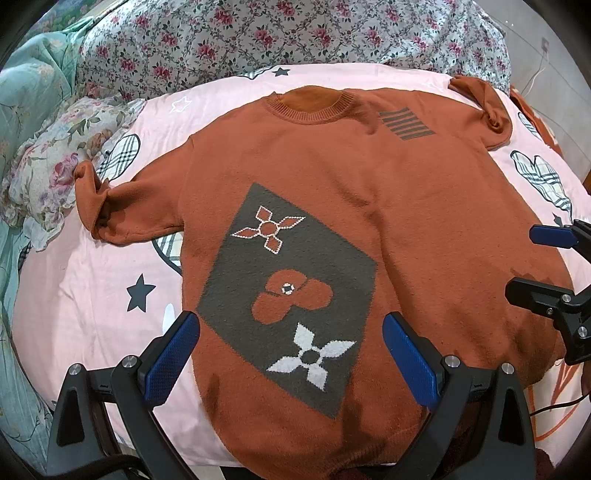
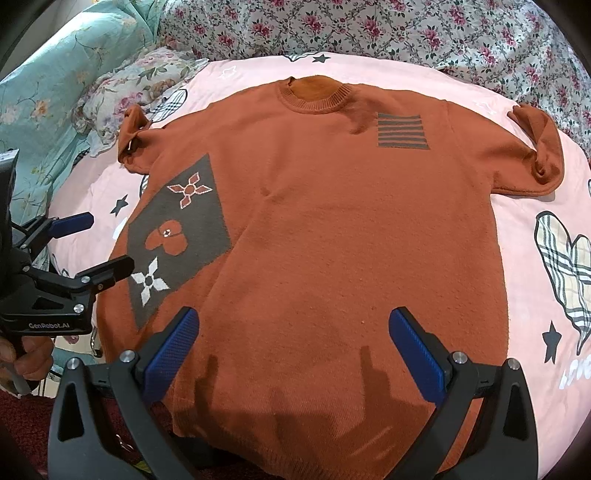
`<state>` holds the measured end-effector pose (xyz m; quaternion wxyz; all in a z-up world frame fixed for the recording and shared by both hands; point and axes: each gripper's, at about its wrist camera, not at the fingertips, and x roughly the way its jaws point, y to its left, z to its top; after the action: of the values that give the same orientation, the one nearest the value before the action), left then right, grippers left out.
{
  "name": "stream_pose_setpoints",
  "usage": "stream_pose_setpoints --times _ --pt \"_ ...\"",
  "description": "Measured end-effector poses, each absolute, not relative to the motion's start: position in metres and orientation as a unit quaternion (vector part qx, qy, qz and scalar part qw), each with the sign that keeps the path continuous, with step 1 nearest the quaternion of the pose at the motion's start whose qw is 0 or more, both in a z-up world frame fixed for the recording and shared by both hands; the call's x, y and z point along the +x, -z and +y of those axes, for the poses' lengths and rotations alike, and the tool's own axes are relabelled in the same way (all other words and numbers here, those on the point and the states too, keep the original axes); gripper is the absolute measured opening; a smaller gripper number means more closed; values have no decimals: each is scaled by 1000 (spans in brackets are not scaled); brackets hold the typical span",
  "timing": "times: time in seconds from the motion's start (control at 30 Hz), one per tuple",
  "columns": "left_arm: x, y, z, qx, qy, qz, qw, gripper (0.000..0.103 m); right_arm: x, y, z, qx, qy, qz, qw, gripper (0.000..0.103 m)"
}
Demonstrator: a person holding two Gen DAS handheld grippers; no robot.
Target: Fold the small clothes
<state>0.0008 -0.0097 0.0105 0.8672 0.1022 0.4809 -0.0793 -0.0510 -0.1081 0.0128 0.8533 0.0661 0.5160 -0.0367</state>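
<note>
A rust-orange knitted sweater [image 1: 332,177] [image 2: 332,229] lies spread flat, front up, on a pink bedsheet [image 1: 92,280] [image 2: 535,302], collar away from me. It bears a grey diamond patch with flower shapes [image 1: 288,295] [image 2: 177,232] and a small striped patch [image 1: 406,123] [image 2: 402,131]. Both short sleeves [image 1: 110,206] [image 2: 535,155] are bunched at the ends. My left gripper [image 1: 291,350] [image 2: 107,245] hovers open above the hem on the patch side. My right gripper [image 2: 293,343] [image 1: 535,266] is open above the plain side of the hem. Neither holds anything.
A floral quilt [image 1: 258,37] [image 2: 369,29] is piled at the far edge of the bed. A teal floral cover [image 1: 33,85] [image 2: 74,55] and a frilled pillow [image 1: 48,166] lie to the left. A hand [image 2: 26,358] holds the left gripper's handle.
</note>
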Motion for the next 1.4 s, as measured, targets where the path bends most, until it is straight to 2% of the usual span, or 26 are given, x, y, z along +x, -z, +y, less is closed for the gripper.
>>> stream_pose_setpoints --times 0.47,1.07,1.33,1.4 --pt "10 -7 -11 121 70 483 864 100 -48 -13 -117 62 41 511 857 102" --pt "44 8 -9 98 88 511 850 100 -45 -26 -189 168 49 453 874 102" --pt "89 8 -14 103 79 507 852 100 -30 -52 -315 236 136 403 874 78" --pt "104 7 -13 101 73 506 853 100 -21 -57 -348 244 162 396 870 70"
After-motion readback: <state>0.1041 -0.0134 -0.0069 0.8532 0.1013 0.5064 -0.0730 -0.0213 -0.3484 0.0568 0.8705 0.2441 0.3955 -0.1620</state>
